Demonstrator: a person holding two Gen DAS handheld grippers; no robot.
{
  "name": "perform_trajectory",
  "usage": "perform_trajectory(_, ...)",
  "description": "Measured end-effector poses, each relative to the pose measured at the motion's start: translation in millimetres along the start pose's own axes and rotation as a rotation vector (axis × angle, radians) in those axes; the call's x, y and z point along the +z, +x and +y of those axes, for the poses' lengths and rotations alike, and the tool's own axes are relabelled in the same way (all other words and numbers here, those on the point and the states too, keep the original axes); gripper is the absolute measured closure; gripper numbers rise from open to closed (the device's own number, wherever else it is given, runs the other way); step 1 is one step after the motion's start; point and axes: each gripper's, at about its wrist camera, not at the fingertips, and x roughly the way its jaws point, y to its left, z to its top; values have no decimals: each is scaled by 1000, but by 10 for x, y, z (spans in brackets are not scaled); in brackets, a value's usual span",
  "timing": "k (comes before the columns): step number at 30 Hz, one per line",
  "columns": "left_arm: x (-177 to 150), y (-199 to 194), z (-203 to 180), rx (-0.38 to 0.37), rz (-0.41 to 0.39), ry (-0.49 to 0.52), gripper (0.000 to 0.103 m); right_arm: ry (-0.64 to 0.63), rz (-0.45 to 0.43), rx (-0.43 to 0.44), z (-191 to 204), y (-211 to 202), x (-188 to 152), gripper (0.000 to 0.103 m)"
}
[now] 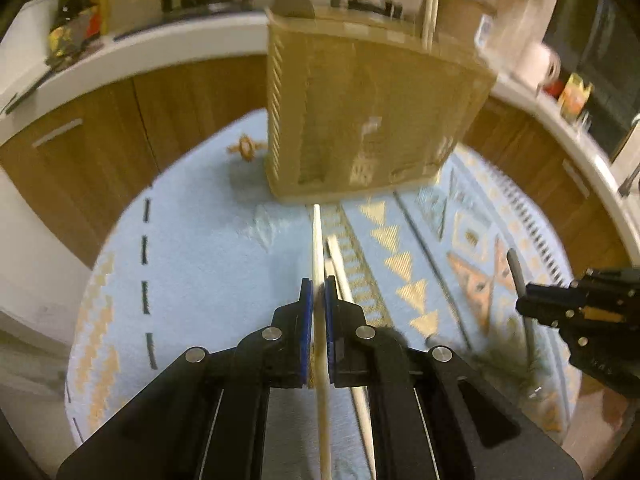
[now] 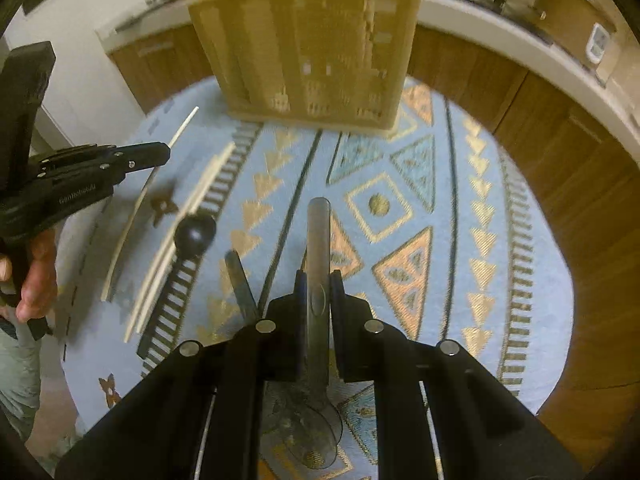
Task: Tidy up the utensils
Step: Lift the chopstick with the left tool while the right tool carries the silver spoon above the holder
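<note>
- Between my left tool's (image 1: 318, 300) jaws I clamp a pale chopstick (image 1: 317, 240), above the patterned cloth (image 1: 200, 260).
- My right tool (image 2: 319, 284) is clamped on a grey spoon (image 2: 319, 240).
- Beyond both stands the slatted holder (image 2: 312, 48).

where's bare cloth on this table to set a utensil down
Free: the patterned cloth right of the held spoon, up to the table's edge, and the strip before the slatted holder. Crowded: the left side, with loose chopsticks, a black ladle and the left gripper.
</note>
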Motion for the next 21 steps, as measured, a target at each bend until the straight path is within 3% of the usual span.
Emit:
perform_trajectory(6,73,-368,134,-80,-171,-49,99,-20,-156,2,-40,-344,-79,95)
perform_trajectory(8,73,-510,151,-110,-235,-64,99,-30,-209,3,-21,-432,-113,101)
perform_trajectory(15,79,-780,-34,-98,-389,-61,99,-23,-355,2,26,-668,-151,101)
perform_trajectory(18,67,-832,-99,-107,-400,-46,99,-32,-329,18,21,-661,-115,101)
perform_trajectory(21,59,-838,-142,-99,-401,-25,99,-21,-210,68,-26,-484,-36,95)
